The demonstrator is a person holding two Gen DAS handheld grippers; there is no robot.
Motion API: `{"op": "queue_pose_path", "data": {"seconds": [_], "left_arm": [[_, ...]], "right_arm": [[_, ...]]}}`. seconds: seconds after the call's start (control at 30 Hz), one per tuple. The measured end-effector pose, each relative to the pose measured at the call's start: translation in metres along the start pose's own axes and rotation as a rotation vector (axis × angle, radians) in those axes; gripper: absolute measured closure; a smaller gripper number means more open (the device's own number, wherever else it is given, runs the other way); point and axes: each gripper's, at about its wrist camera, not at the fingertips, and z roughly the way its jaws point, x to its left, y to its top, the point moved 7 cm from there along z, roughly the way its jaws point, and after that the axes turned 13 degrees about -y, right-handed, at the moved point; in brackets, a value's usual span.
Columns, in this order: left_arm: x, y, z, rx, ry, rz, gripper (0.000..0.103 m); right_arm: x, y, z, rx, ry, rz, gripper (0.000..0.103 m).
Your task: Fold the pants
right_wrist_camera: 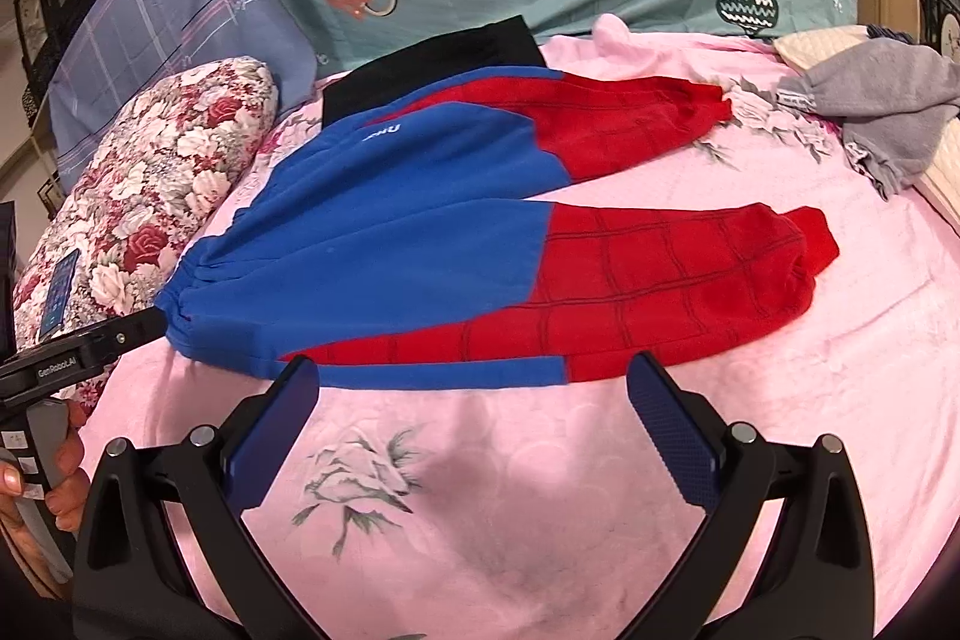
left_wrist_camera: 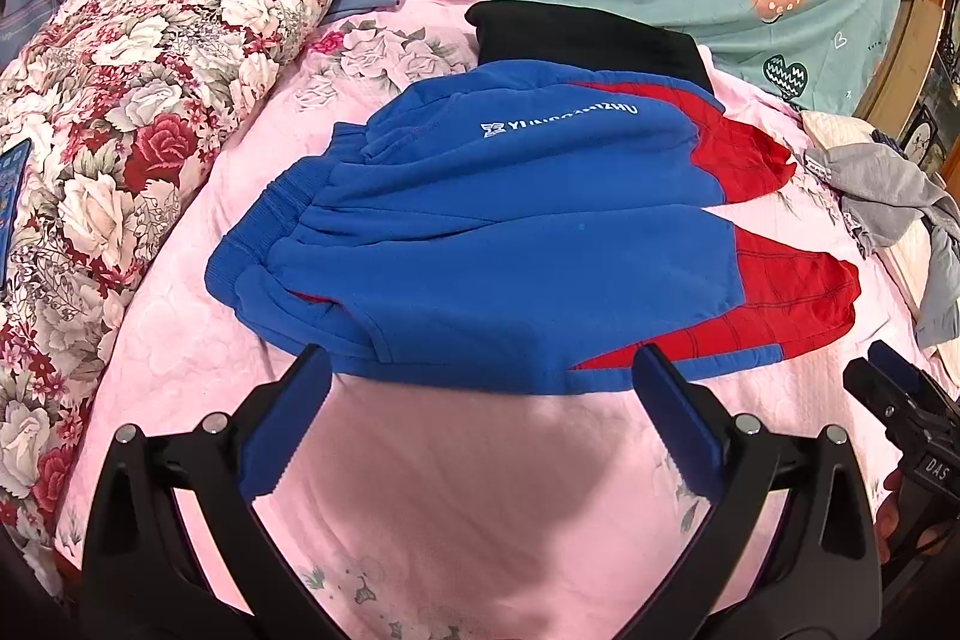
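Blue ribbed pads line both tools. Left tool (left_wrist_camera: 483, 370) stands with fingers spread wide, empty, tips just short of the near hem of the pants (left_wrist_camera: 492, 232). Right tool (right_wrist_camera: 474, 376) likewise spread and empty, tips near the lower edge of the near leg.

Pants lie flat on the pink quilted bed (right_wrist_camera: 600, 490), waistband toward the floral pillow (left_wrist_camera: 138, 112), both legs running right, apart at the cuffs. Fabric reads as thick fleece: blue upper, red web-lined lower legs, gathered elastic waist, ribbed cuffs. Far edge overlaps a black folded garment (left_wrist_camera: 588, 34); a grey garment (right_wrist_camera: 882, 112) sits well apart at right.

Risks, as judged: thick fleece may pinch one layer only, so the fold drags askew. Bed's plush cover could get caught with the hem. Lifting the far side might snag the black garment. Uneven lift between tools would leave the legs misaligned.
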Motion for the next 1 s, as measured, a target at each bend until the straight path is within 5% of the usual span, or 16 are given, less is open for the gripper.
{"op": "queue_pose_path", "data": {"seconds": [1.0], "left_arm": [[-0.0014, -0.0006, 0.0051, 0.021, -0.009, 0.003, 0.002]], "right_arm": [[0.0012, 0.0014, 0.0042, 0.01, -0.005, -0.004, 0.001]]}}
